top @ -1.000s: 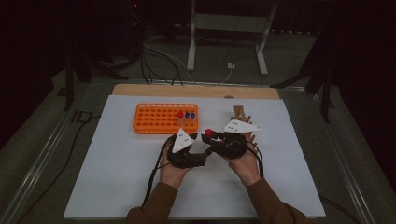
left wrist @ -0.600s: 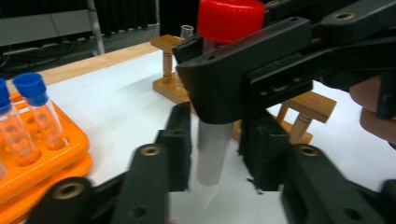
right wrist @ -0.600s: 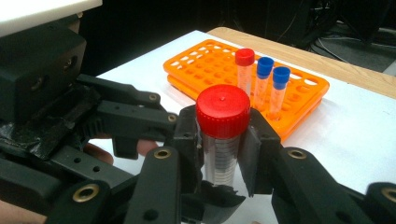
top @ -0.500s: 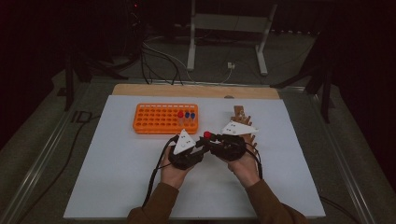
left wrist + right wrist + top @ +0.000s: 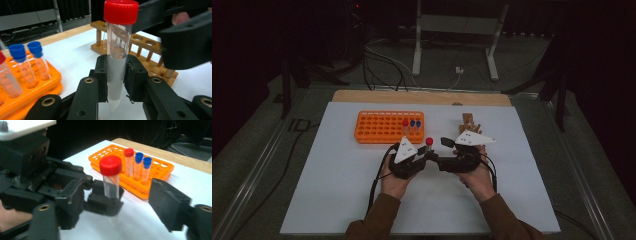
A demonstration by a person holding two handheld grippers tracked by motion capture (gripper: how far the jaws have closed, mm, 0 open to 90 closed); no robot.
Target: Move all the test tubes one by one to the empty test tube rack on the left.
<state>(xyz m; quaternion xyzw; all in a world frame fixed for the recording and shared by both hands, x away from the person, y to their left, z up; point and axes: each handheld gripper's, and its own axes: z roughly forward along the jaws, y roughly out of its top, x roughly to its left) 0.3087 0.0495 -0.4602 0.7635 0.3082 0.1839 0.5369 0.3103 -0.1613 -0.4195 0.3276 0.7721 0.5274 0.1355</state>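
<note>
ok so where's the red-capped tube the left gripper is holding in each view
high view: red-capped tube stands upright at centre, between the two grippers, just in front of the orange rack.
left gripper view: centre, upright, clamped between the black jaws, red cap at the top.
right gripper view: centre-left, upright, held in the left gripper's jaws.
shared landmark: the orange rack with two blue-capped tubes.

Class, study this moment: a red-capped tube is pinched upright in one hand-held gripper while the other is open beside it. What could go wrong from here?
1. The left hand-held gripper pinches the red-capped tube low on its body, so the tall upper part could tip or slip if bumped.
2. The right hand-held gripper, open and close by, might knock the tube while closing on it.
3. The orange rack and wooden rack stand near; a swing could hit them.
</note>
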